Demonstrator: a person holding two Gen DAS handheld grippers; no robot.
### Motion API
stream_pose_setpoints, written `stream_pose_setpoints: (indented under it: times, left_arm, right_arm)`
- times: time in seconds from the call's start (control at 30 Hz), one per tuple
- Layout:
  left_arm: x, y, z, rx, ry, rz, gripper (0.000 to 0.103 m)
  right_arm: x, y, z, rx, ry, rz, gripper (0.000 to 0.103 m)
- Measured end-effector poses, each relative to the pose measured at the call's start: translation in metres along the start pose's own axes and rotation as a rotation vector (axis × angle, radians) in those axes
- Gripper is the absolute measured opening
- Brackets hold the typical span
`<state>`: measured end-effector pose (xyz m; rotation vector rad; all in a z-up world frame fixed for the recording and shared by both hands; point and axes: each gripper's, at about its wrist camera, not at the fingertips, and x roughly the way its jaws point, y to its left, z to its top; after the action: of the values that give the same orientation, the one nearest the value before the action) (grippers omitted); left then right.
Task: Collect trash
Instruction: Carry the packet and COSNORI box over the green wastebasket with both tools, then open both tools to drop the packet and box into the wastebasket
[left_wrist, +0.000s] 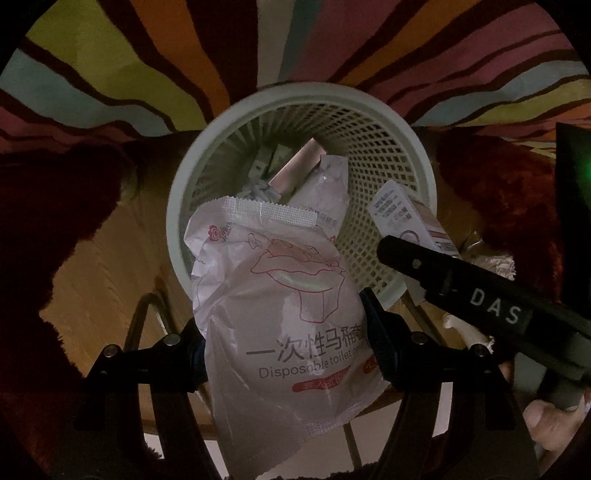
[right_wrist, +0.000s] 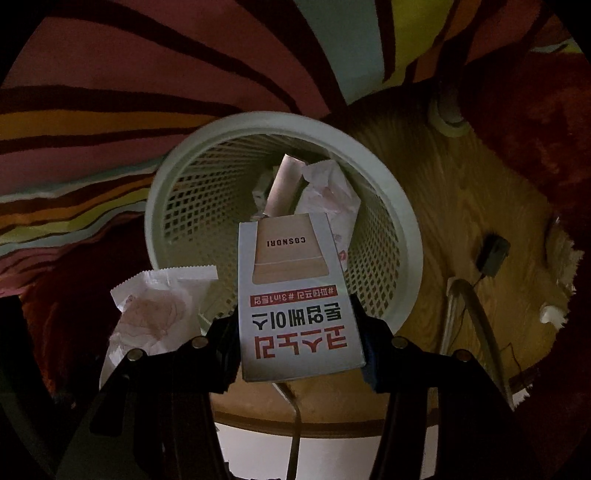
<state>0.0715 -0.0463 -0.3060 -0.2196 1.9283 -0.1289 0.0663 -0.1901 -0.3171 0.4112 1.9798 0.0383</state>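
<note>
1. Right up against the lens, the left claw (left_wrist: 284, 343) is clamped on a white toilet-seat-cover packet (left_wrist: 280, 306), one finger pressing each side of the crinkled plastic.
2. That packet hangs upright over the near rim of the pale mesh wastebasket (left_wrist: 402, 177), its serrated top edge reaching in over the opening.
3. Over in the right wrist view, the right claw (right_wrist: 299, 343) is clamped on a white COSNORI carton (right_wrist: 295, 295), its print upside down to the camera, its far end poking in over the basket's near rim.
4. From the left wrist view the same carton (left_wrist: 410, 218) shows at the basket's right edge, held by the black right claw marked "DAS".
5. Inside the basket: a tan cardboard tube (right_wrist: 282, 188) stands tilted, a crumpled white wrapper (right_wrist: 328, 192) just beside it, more scraps below that are too dim to name.
6. Wastebasket sits on a wooden floor (right_wrist: 461, 221), with a striped multicoloured rug (left_wrist: 110, 74) beyond it and dark red shaggy fabric (right_wrist: 535, 118) off to the sides.
7. A small black adapter (right_wrist: 493, 254) with its cord lies on the floor, right of the basket.
</note>
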Motion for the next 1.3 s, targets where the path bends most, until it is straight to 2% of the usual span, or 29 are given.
stream_pose_setpoints:
  times: [0.43,0.63,0.7,0.73,0.77,0.87,0.93,1.3]
  left_arm:
    - [0.027,0.003,0.009,-0.034,0.077,0.022,0.07]
    - [0.031,0.005,0.011,-0.038,0.076,0.055,0.073]
    - [0.031,0.006,0.011,-0.046,0.08,0.057,0.078]
    - [0.032,0.006,0.011,-0.048,0.079,0.058,0.078]
    - [0.032,0.006,0.012,-0.049,0.076,0.059,0.078]
    - [0.031,0.007,0.013,-0.051,0.07,0.06,0.079]
    - [0.031,0.007,0.013,-0.051,0.073,0.057,0.087]
    - [0.028,0.009,0.011,-0.046,0.057,0.05,0.087]
  right_arm:
    - [0.01,0.001,0.002,-0.005,0.034,-0.012,0.05]
    - [0.009,0.002,0.002,-0.012,0.037,-0.011,0.05]
    - [0.01,0.002,0.003,-0.008,0.04,-0.013,0.059]
    - [0.01,0.001,0.003,-0.007,0.041,-0.015,0.073]
    - [0.011,0.002,0.003,-0.004,0.04,-0.015,0.079]
    - [0.013,0.004,0.004,0.001,0.038,-0.018,0.081]
    - [0.014,0.005,0.004,0.001,0.042,-0.023,0.084]
    - [0.013,0.003,0.005,-0.009,0.039,-0.039,0.084]
